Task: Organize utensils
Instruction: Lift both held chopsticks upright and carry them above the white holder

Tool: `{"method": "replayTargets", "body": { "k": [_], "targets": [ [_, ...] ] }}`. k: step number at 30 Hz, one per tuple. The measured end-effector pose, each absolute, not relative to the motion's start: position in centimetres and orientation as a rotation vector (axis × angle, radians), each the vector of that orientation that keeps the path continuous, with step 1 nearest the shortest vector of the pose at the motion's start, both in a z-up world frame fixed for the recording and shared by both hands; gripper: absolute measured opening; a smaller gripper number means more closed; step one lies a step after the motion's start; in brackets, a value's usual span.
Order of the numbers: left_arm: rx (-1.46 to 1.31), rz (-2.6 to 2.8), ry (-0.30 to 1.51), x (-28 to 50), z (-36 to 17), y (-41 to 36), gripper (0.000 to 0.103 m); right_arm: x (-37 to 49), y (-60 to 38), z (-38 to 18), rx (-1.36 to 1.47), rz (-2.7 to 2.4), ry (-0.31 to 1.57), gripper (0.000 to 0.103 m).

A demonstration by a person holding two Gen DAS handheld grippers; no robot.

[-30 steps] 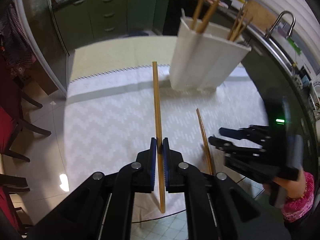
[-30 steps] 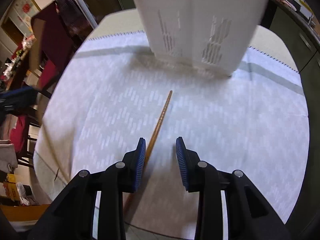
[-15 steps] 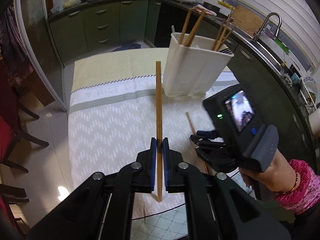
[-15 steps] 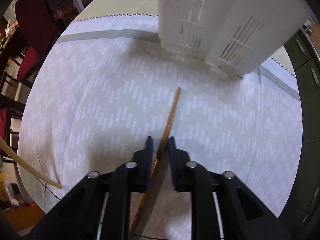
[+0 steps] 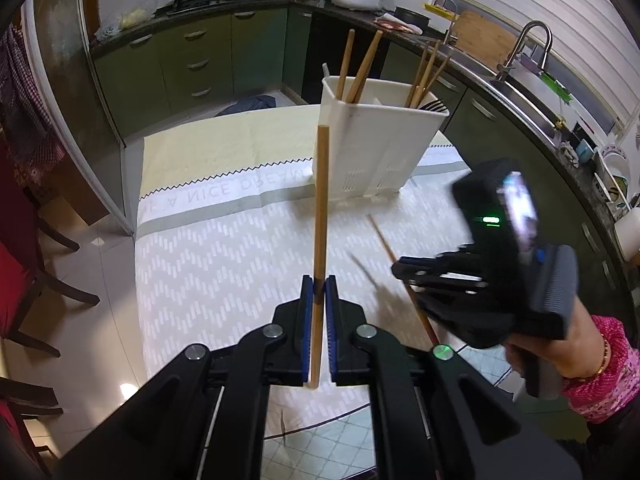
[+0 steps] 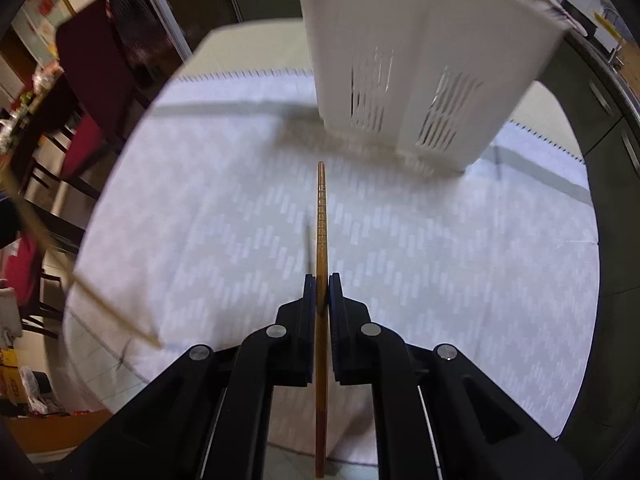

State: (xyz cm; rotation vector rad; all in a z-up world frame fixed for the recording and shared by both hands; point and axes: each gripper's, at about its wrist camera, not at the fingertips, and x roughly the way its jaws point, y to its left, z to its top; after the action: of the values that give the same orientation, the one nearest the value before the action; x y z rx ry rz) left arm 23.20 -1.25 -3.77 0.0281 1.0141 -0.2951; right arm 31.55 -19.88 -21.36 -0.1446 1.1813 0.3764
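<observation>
Tongs fill the near edge of both views, and we hold one pair in each hand. Our left tongs (image 5: 319,288) are clenched on a pale wooden chopstick (image 5: 321,208), which runs forward between the blue pads and is lifted above the surface (image 5: 224,264). Our right tongs (image 6: 319,290) are clenched on a darker chopstick (image 6: 321,216) with a ridged tip, also clear of the cloth. From the left view we see the right hand (image 5: 576,344) gripping its device, blurred, low at the right. Beyond both chopsticks, a white slotted utensil holder (image 5: 380,148) stands upright on the patterned tablecloth (image 6: 440,248), with more chopsticks standing in it and a fork's dark tines showing at its right end. Kitchen cabinets (image 5: 192,68) and a sink tap (image 5: 524,46) lie farthest back.
</observation>
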Motion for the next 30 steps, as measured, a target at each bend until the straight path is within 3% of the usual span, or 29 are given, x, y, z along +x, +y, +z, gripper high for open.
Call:
{"method": "replayTargets", "body": {
  "k": [30],
  "targets": [
    [0.081, -0.334, 0.923, 22.2, 0.5, -3.9, 0.006, 20.7, -30.4, -8.7, 0.022, 0.518, 0.824, 0.007]
  ]
}}
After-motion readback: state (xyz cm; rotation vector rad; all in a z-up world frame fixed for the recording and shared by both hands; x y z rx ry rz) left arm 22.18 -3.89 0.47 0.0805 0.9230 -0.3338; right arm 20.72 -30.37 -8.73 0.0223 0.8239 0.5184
